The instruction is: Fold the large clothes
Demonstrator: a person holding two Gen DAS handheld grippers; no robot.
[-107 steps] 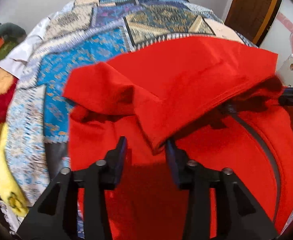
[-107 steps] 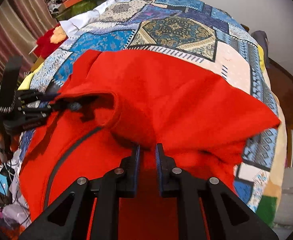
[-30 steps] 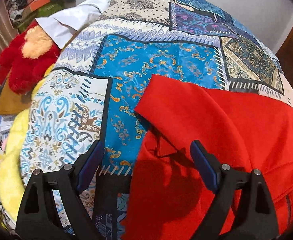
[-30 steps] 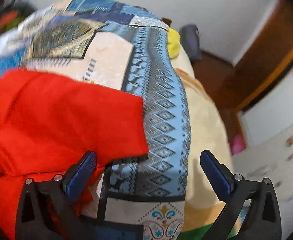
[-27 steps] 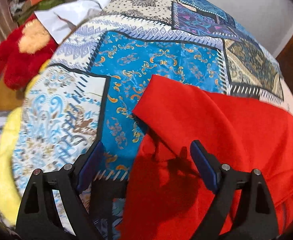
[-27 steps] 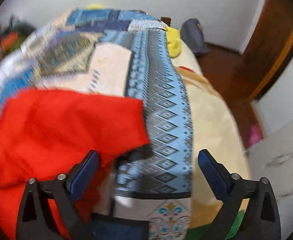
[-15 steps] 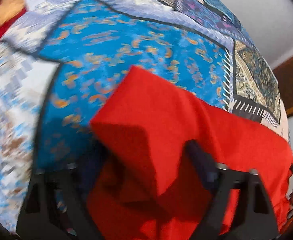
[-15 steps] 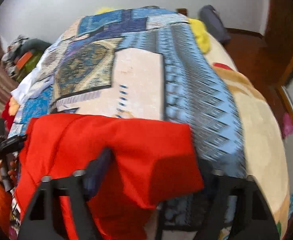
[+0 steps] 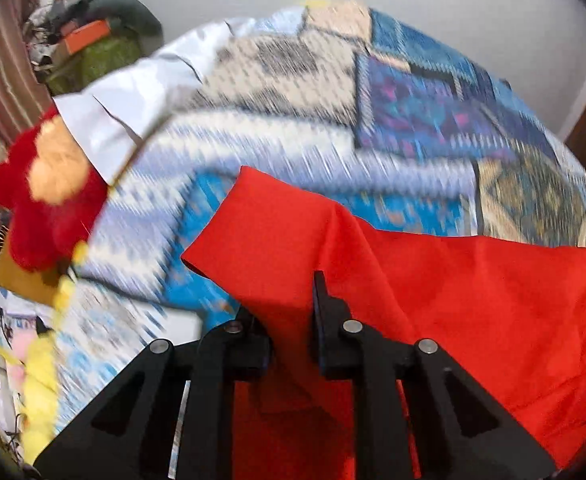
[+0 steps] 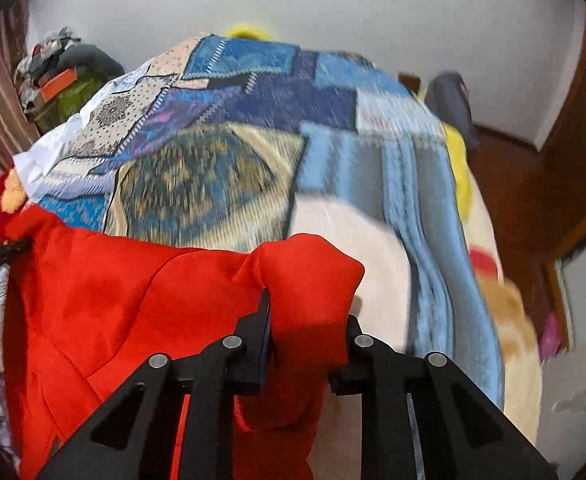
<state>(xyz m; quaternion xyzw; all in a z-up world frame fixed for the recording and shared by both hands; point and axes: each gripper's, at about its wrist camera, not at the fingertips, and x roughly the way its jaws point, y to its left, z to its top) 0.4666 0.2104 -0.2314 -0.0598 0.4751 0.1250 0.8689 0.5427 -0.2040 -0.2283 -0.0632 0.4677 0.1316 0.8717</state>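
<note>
Pinching, left gripper [image 9: 291, 312]: its black jaws are drawn in on a bunched fold of the red garment [image 9: 453, 300]; cloth fills the gap between them and hides most of the left finger.
Red garment, left wrist view: one corner juts ahead and to the left of the left gripper, and the main body spreads away to its right and runs under the gripper frame.
Bed cover [image 9: 413, 112]: a patchwork of blue, white and tan panels, ahead of the left gripper and beneath the garment; heavily blurred.
White cloth [image 9: 125, 104]: far ahead and to the left of the left gripper, at the bed's edge.
Red plush toy [image 9: 45, 208]: left of the left gripper, just beside the white cloth, with a tan patch on it.
Clutter pile [image 9: 93, 40]: far left, against the wall; details unclear.
Right gripper [image 10: 307, 322]: jaws closed on a hanging bunch of the red garment [image 10: 133, 300], which drapes over the right finger.
Red garment, right wrist view: most of it lies to the left of the right gripper, on the bed.
Yellow fabric [image 10: 459, 164]: ahead and to the right of the right gripper, at the bed's edge.
Wooden door [image 10: 573, 152]: far right of the right gripper.
</note>
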